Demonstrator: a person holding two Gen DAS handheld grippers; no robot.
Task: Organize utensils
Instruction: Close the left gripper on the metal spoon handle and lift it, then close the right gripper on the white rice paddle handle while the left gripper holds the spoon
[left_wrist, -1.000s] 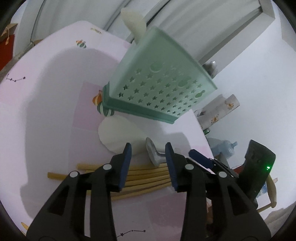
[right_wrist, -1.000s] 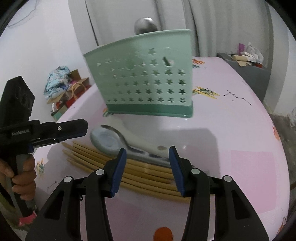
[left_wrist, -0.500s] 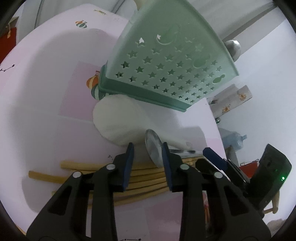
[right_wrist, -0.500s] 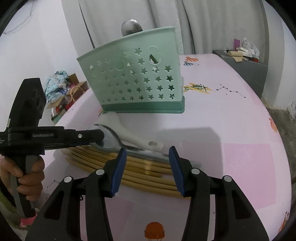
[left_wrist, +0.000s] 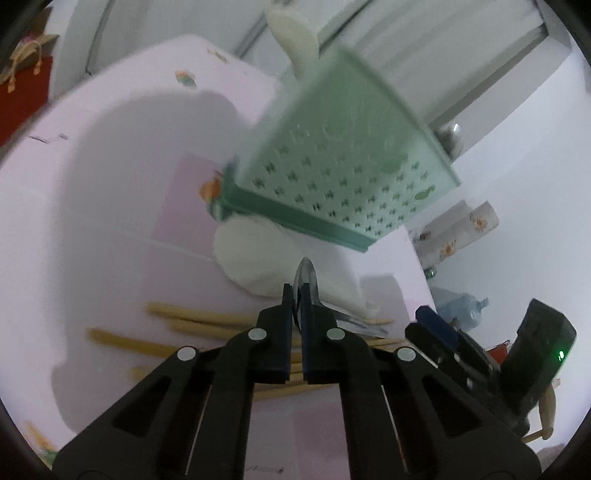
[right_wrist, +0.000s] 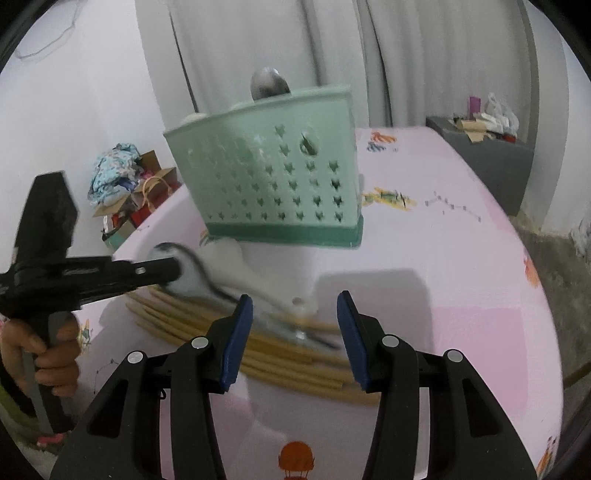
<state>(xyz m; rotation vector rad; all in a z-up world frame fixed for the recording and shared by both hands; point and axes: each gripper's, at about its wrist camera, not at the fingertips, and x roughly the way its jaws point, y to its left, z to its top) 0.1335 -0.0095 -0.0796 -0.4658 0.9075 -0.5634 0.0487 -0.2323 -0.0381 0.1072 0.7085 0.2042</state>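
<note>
A pale green star-holed utensil holder (left_wrist: 340, 166) (right_wrist: 273, 184) stands on the pink table. A white paddle (left_wrist: 295, 40) and a metal spoon (right_wrist: 269, 83) stick out of its top. In front of it lie a white rice paddle (left_wrist: 255, 258) (right_wrist: 229, 266), several wooden chopsticks (left_wrist: 192, 317) (right_wrist: 288, 362) and a second metal spoon (left_wrist: 306, 273) (right_wrist: 184, 273). My left gripper (left_wrist: 295, 295) (right_wrist: 173, 269) is shut on that spoon's bowl, which is turned on edge. My right gripper (right_wrist: 295, 314) is open and empty, just above the chopsticks and the spoon's handle.
A person's hand (right_wrist: 48, 354) holds the left gripper's handle at the table's left edge. Bags and a cloth pile (right_wrist: 122, 184) sit on the floor beyond. A grey cabinet (right_wrist: 487, 155) stands far right. A water bottle (left_wrist: 461, 306) and a floral roll (left_wrist: 461, 236) lie off the table.
My left gripper's jaws have closed on the metal spoon's bowl, and the spoon has tipped up on edge. The right gripper has stayed open in place.
</note>
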